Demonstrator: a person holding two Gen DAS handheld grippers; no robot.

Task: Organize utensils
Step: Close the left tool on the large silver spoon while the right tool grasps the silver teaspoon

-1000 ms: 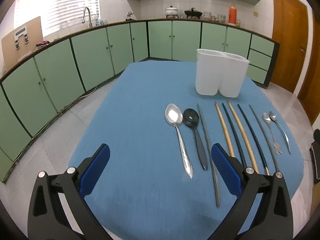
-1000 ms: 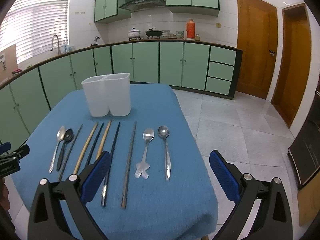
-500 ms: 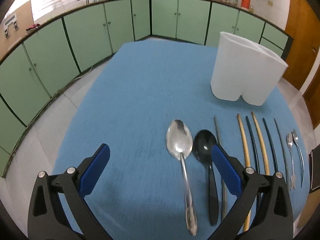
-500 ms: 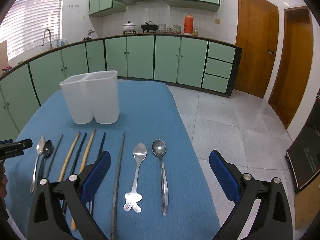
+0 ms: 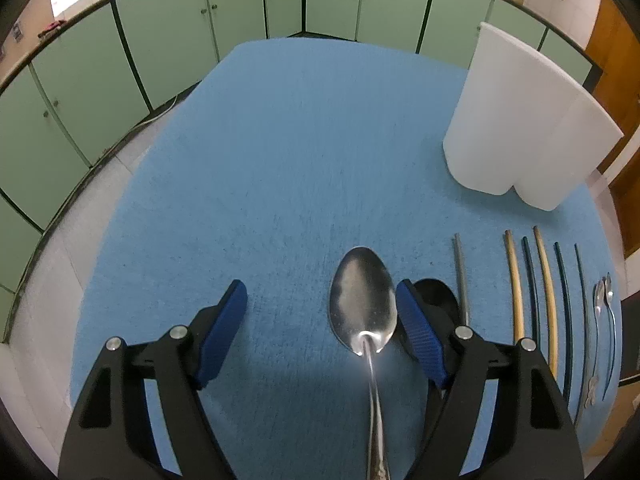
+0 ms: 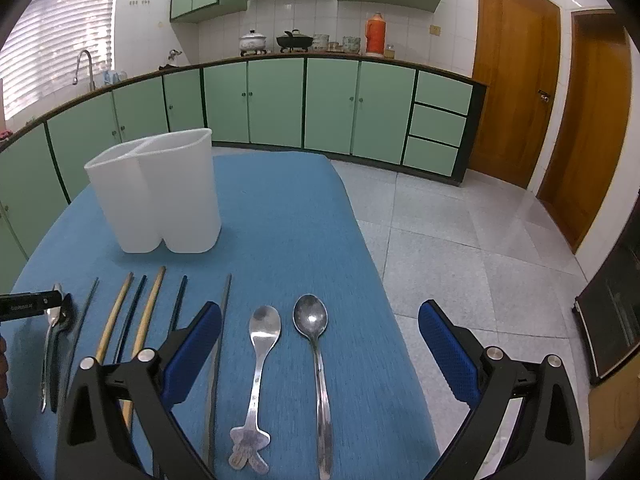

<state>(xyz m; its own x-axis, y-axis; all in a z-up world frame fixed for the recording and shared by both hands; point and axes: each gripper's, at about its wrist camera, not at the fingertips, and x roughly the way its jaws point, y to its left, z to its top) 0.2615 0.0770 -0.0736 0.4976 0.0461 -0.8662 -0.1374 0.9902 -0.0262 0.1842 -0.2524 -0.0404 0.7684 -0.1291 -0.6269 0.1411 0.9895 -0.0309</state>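
While the left tool point(image 5: 320, 312) straddles the large silver spoon point(image 5: 362, 300), its jaws have just been closing yet stand apart, the right pad near the bowl's edge, nothing gripped; the utensils lie in a parallel row, handles toward the person, presumably for easy pickup; the white two-compartment holder point(image 6: 156, 196) stands upright behind them, well apart; the right tool point(image 6: 320, 344) hangs wide apart above two small spoons point(image 6: 308, 320); bare blue surface point(image 5: 280, 160) lies to the left, its right edge near.
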